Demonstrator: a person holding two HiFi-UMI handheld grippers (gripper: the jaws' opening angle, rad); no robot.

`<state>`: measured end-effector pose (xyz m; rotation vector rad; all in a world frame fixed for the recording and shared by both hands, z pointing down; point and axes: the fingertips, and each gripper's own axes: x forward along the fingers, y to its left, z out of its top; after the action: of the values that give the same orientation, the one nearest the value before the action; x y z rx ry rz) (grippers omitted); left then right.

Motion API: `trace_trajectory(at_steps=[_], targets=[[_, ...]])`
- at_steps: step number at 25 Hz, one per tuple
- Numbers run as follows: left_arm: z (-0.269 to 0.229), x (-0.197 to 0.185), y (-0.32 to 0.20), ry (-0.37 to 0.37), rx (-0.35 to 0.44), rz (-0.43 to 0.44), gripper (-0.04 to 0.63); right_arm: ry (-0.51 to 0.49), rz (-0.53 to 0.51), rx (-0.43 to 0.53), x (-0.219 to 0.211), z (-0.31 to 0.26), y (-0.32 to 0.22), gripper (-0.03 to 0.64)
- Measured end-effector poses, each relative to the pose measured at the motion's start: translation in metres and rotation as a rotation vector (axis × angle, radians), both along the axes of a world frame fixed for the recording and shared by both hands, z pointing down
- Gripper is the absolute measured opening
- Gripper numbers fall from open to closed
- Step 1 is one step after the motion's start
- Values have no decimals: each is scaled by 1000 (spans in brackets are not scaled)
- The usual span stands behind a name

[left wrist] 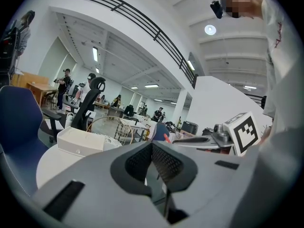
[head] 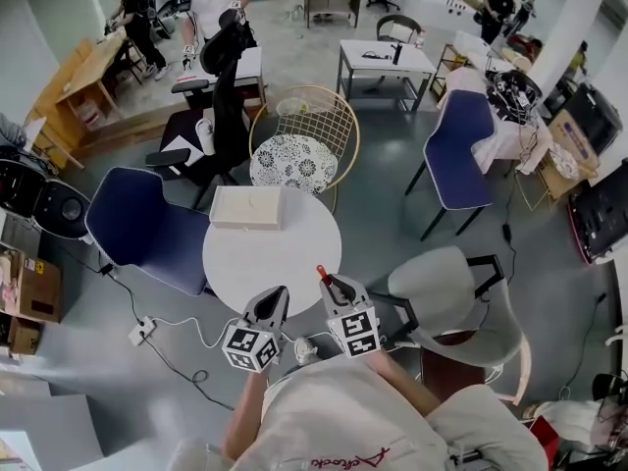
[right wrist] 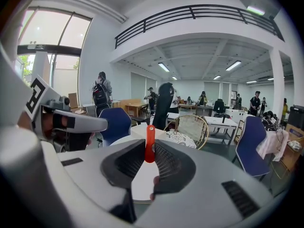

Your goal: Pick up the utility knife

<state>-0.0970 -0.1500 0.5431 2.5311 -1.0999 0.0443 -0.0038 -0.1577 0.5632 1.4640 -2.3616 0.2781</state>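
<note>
Left to right: blue chair (head: 147,229) far left, then the round white table (head: 255,263) with a flat white box (head: 245,207) on its far side, otherwise bare. Left gripper (head: 277,296) sits at the near edge of the table, pointing roughly level. Its pads meet with nothing between them, so it's idle. Just beside it is the right gripper (head: 332,286), tilted a bit downward and partly closed, with the pads clamped on the knife (head: 321,274). The thin red body stands upright between the jaws and its tip pokes out above them. The knife looks clear of the table top, over the near edge, touching nothing but the pads. Grey chair (head: 442,292) to the right, out of the way. My read: grasp made, the pick is basically done and we're in the lift/hold phase. Next move: keep the clamp steady, raise straight up off the table and don't roll the wrist, since a narrow handle in a pinch grip could pivot or slip. The left one isn't needed; keep it apart from the blade end.
</note>
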Motion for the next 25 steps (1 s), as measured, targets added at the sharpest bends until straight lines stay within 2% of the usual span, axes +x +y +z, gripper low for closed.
trace_trajectory(at_steps=[25], targets=[[-2, 38, 125, -10, 9, -38, 12, -15, -50, 15, 34, -8, 121, 71]])
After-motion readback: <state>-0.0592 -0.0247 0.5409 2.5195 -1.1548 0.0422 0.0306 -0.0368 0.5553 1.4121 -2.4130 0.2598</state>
